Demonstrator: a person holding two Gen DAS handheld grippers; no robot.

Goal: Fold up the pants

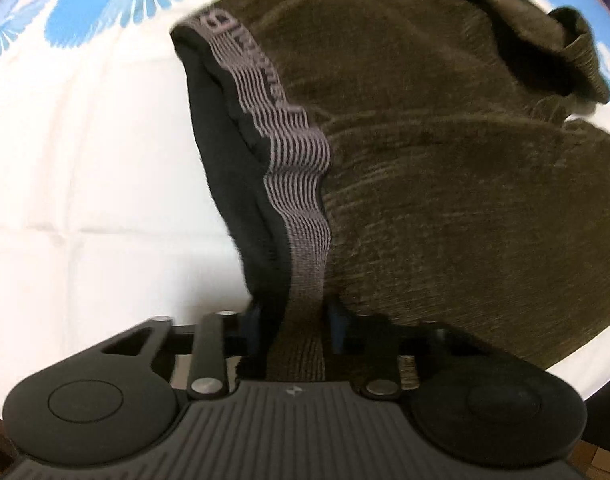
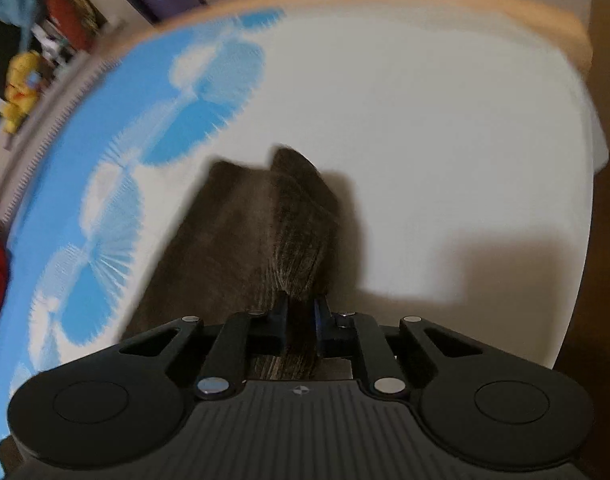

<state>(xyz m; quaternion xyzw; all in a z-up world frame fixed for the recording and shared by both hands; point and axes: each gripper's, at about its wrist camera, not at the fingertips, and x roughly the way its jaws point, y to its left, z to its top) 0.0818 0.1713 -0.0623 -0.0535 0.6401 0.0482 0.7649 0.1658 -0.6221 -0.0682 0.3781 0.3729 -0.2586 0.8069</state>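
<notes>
The pants (image 1: 445, 184) are dark olive-brown knit with a grey-striped waistband (image 1: 301, 168) and black lining. In the left wrist view they fill the middle and right, bunched over the bed. My left gripper (image 1: 295, 316) is shut on the waistband, which runs down between the fingers. In the right wrist view a narrower part of the pants (image 2: 249, 240) hangs from my right gripper (image 2: 301, 312), which is shut on a fold of the fabric. The rest of that part lies on the sheet below.
The bed is covered by a white sheet (image 1: 85, 184) with a blue flower print (image 2: 105, 184). The bed's edge (image 2: 425, 0) curves along the top and right of the right wrist view. A yellow soft toy (image 2: 21, 88) and other items sit beyond the bed at the upper left.
</notes>
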